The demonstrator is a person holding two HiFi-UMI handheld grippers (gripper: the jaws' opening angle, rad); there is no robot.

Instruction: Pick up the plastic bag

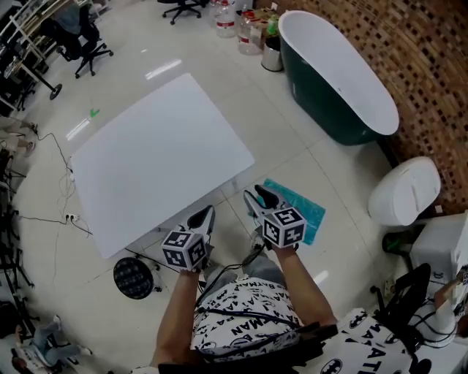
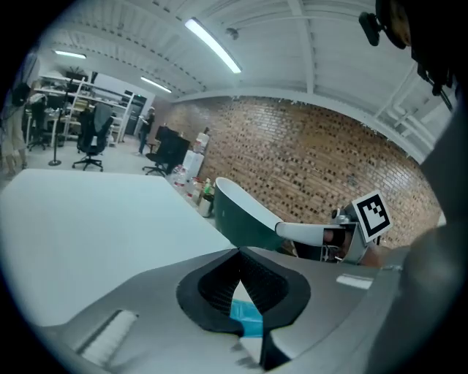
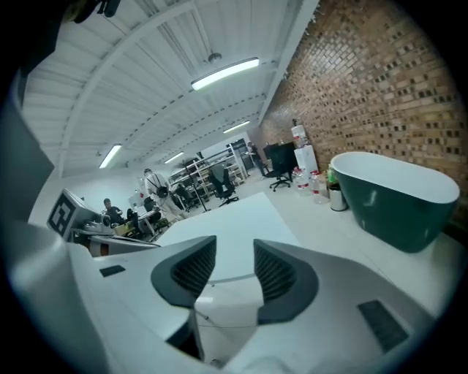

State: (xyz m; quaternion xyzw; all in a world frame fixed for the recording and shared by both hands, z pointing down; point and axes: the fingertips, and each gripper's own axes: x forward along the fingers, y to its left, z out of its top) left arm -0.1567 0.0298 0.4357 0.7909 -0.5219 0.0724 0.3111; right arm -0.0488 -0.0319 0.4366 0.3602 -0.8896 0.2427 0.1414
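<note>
- White table [image 1: 161, 161], set slantwise on the pale tiled floor [image 1: 248, 95].
- Dark green bathtub [image 1: 340, 80], white inside, along the brick wall [image 1: 424, 51].
- White toilet [image 1: 404, 191] near the tub's nearer end.
- Bottles [image 1: 234, 20] and a grey bin [image 1: 273, 55] at the tub's far end.
- Black office chairs [image 1: 88, 44] at far left.
- Cables [image 1: 44, 219] trailing on the floor.
- Round black object [image 1: 133, 277] by the table's near corner; can't tell what it is.

plastic bag [image 1: 301, 208] | teal, flat | lying on floor [image 1: 344, 241]
</note>
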